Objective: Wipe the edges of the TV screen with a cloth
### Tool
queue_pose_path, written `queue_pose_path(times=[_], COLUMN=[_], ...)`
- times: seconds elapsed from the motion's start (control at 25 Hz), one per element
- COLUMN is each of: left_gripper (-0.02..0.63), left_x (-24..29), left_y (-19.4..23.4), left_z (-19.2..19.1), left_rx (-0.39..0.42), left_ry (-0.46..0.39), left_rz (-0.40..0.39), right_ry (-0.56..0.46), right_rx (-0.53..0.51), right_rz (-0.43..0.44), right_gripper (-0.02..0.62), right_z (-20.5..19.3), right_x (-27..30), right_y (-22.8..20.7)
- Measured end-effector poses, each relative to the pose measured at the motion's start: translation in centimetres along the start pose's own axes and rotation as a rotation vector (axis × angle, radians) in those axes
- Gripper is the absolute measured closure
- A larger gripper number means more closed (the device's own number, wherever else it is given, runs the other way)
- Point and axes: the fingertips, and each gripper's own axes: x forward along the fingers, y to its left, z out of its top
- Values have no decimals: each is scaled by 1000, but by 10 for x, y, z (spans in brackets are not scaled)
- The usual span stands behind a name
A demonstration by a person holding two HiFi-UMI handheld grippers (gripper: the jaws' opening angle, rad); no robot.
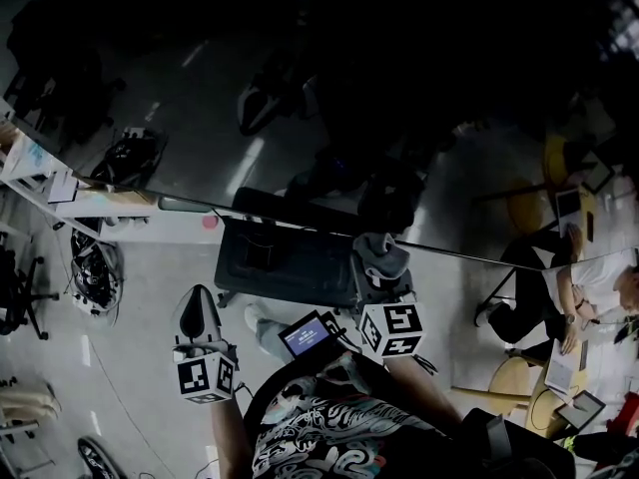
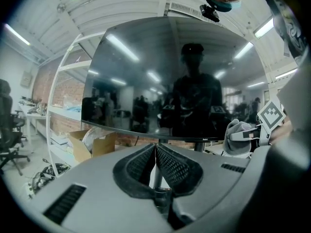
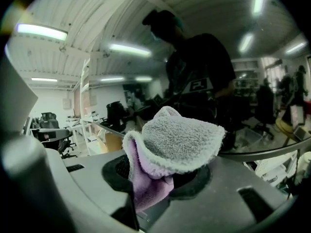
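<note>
Fluffy grey cloth [image 3: 170, 144], lilac underneath, bulges from the right gripper [image 3: 163, 171], which is clenched on it right at the lower rim of the glossy, curved black TV screen [image 2: 170, 76]. Below the screen, the left gripper [image 2: 155, 154] has its ribbed pads pressed together on nothing. An open cardboard box [image 2: 92, 143] holds something pale that I cannot make out.

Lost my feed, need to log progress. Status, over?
Left gripper shut, empty, facing the TV screen. Right gripper shut on cloth. Cloth at screen's lower edge, contact unclear. No obstruction seen.
</note>
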Motion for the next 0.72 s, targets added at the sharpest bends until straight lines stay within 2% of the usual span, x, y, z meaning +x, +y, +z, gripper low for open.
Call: queue_pose_path(times=[0.4, 0.72], left_gripper=[588, 588], left_x=[-3, 0], left_y=[23, 26], left_z=[-7, 2], left_rx=[-9, 47], left_ry=[17, 12], left_rz=[29, 14], right_ry=[-4, -8], right_rx=[-5, 9], right_rz=[11, 6], right_gripper=[425, 425], right_z=[2, 1], right_x=[17, 22], right_y=[20, 29])
